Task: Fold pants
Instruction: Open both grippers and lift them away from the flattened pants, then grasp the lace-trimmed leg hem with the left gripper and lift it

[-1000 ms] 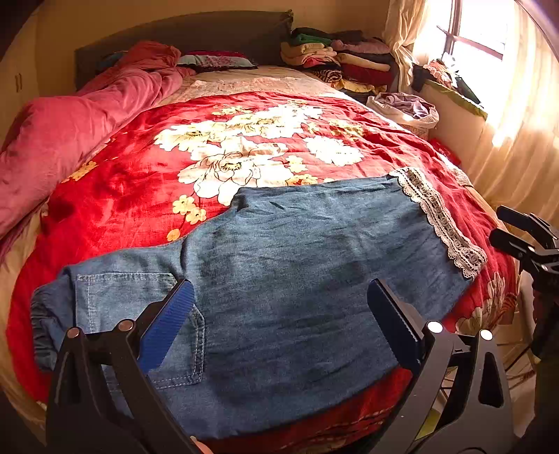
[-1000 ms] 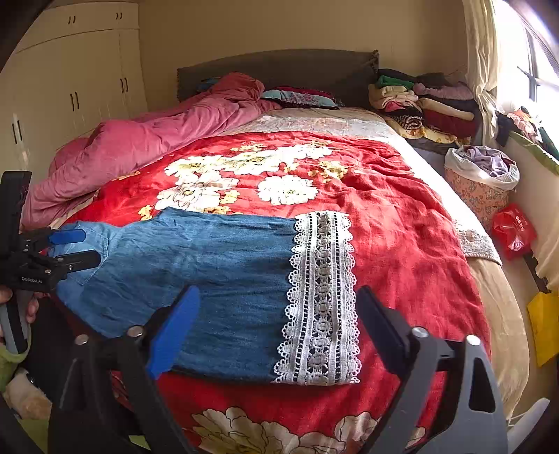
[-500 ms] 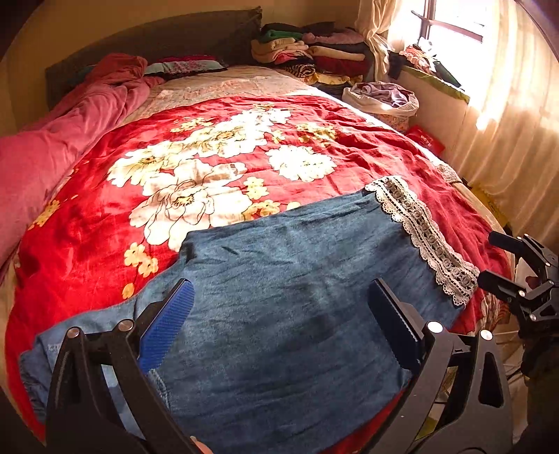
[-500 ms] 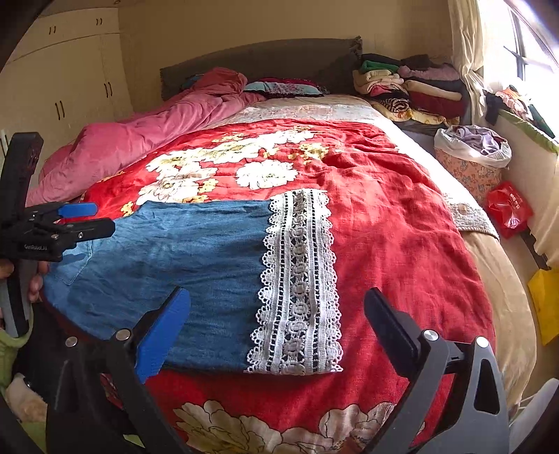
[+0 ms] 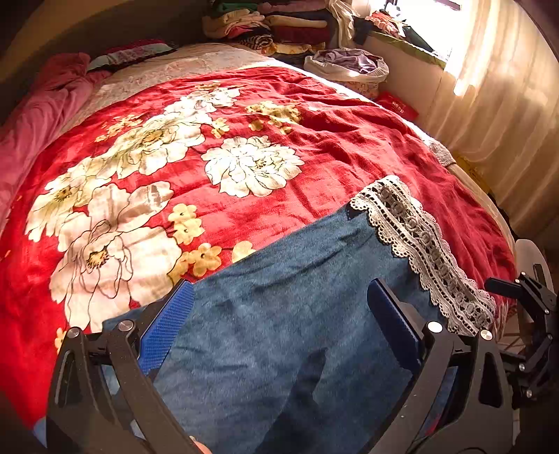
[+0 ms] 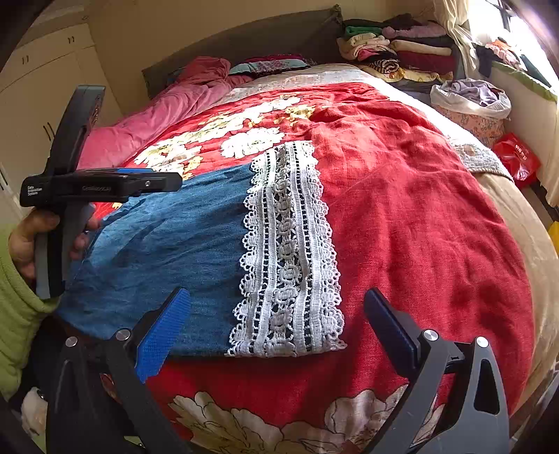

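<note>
On the red floral bedspread [image 6: 401, 195] lie the blue denim pants with a white lace hem [image 6: 188, 251], flat. Over their middle, the left gripper [image 5: 279, 328] hovers, jaws wide, empty. Near the lace hem, the right gripper [image 6: 276, 328] hovers level, jaws wide, empty.

Bright daylight comes through the window [image 5: 433, 21] at upper right, overexposed to white glare, and glows on the curtain [image 5: 496, 104]. The bedspread [image 5: 314, 146] is evenly lit. Fisheye curvature bends the edges, corners darken, and both views are sharp.
</note>
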Motion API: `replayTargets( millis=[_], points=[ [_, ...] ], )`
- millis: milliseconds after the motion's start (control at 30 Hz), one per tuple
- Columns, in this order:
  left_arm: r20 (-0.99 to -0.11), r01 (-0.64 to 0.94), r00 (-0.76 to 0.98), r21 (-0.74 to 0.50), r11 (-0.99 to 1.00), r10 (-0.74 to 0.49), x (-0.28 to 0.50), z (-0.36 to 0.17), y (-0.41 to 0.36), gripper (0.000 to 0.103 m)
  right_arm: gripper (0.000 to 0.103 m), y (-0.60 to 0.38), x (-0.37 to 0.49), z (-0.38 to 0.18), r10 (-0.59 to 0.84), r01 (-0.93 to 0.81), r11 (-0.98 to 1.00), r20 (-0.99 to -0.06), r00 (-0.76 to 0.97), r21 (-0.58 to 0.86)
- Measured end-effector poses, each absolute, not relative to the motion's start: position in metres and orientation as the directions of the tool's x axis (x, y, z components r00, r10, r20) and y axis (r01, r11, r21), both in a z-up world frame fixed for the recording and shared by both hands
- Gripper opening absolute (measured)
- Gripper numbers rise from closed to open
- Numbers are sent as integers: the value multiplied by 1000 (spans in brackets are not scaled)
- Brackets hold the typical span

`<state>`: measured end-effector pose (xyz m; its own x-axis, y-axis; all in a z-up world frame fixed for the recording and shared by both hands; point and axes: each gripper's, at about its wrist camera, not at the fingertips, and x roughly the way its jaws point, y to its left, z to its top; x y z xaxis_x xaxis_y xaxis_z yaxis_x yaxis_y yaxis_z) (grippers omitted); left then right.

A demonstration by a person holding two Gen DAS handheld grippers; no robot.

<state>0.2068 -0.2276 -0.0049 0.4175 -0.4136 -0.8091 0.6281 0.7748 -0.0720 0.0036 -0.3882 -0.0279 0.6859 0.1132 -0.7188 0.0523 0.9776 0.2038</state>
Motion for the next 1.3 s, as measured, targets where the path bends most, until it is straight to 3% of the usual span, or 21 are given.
replayTargets(
  millis=[333, 400, 500, 567, 933, 967, 1033, 1100, 1300],
  points=[
    [-823, 717, 292, -148, 681, -487, 244, -24, -269, 89, 97, -391, 15, -45, 134, 64, 969, -728, 672, 238],
    [-821, 746, 261, -162, 646, -507, 243, -27, -280, 80, 77, -393, 16, -46, 126, 72, 969, -729, 673, 234],
    [-826, 762, 204, -203, 615, -525, 246, -34, -289, 60, 60, -399, 14, -45, 136, 81, 963, -721, 680, 258],
    [-821, 767, 171, -236, 596, -545, 247, -37, -291, 52, 59, -403, 12, -44, 167, 76, 952, -709, 686, 297],
    [-804, 784, 135, -271, 558, -580, 242, -43, -294, 49, 59, -395, 22, -53, 191, 35, 956, -709, 679, 291],
    [-807, 784, 135, -268, 560, -576, 241, -44, -296, 43, 58, -395, 22, -53, 197, 33, 954, -706, 680, 298],
    [-806, 792, 134, -262, 551, -576, 237, -43, -299, 29, 49, -391, 22, -51, 194, 14, 961, -710, 677, 276],
    [-808, 799, 146, -244, 550, -571, 232, -40, -300, 16, 32, -390, 22, -47, 222, -8, 955, -699, 679, 296],
    [-765, 785, 155, -290, 548, -626, 229, -25, -281, 7, 24, -377, 20, -29, 281, -81, 945, -656, 701, 318]
  ],
)
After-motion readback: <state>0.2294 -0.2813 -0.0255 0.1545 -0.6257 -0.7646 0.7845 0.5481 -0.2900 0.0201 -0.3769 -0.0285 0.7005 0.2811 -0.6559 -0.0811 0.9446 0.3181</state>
